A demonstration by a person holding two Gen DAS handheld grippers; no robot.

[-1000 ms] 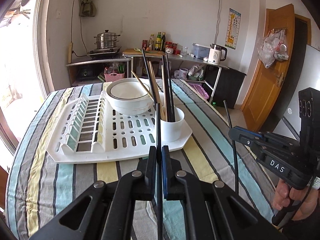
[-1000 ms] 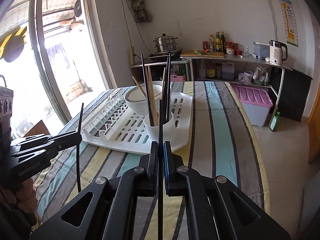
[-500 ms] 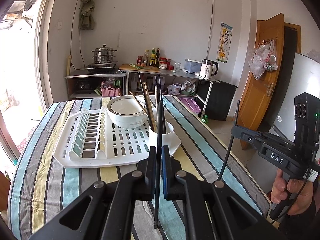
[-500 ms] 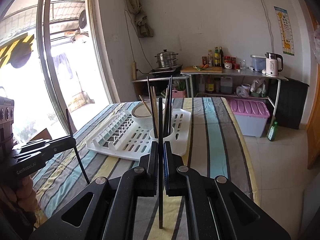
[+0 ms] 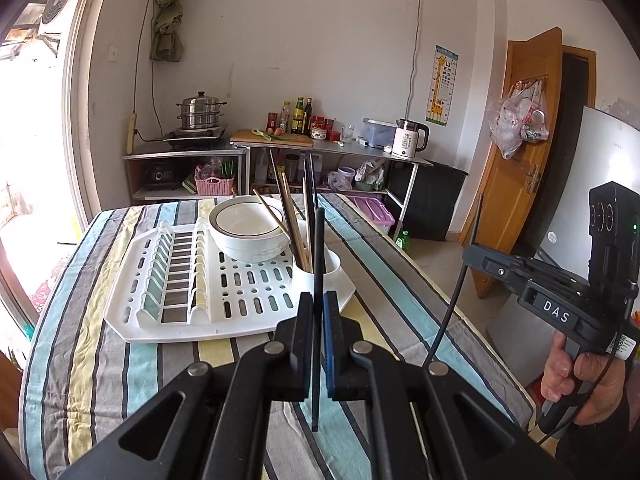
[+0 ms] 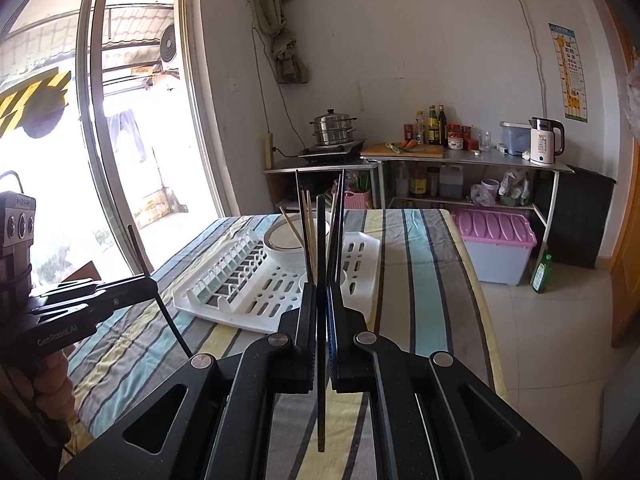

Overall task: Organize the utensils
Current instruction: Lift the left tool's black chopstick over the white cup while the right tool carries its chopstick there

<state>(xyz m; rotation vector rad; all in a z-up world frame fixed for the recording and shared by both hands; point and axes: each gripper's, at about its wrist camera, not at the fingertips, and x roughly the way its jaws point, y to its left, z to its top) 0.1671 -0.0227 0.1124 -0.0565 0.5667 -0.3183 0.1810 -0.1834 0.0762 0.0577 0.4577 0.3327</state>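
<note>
Now we see the left gripper (image 5: 316, 312) with its fingers closed tight on a black chopstick (image 5: 318, 264), held nearly upright above the striped tablecloth (image 5: 80, 340). Likewise the right gripper (image 6: 322, 308) is clamped on a second black chopstick (image 6: 321, 248), also close to vertical, its lower end hanging below the fingers. In the left wrist view the right gripper (image 5: 470, 250) shows at the right, its chopstick (image 5: 452, 300) slanting down toward the table edge; in the right wrist view the left gripper (image 6: 148, 284) shows at the left with its stick (image 6: 160, 296) tilted.

Ahead of both, a white drying rack (image 5: 180, 304) lies on the cloth. A white bowl (image 5: 248, 232) sits on it, and just beside the bowl a white utensil cup (image 5: 332, 268) holds several chopsticks (image 5: 294, 216), wooden and black, though we cannot count them surely through the glare. Both gripped sticks are well apart from the cup.
</note>
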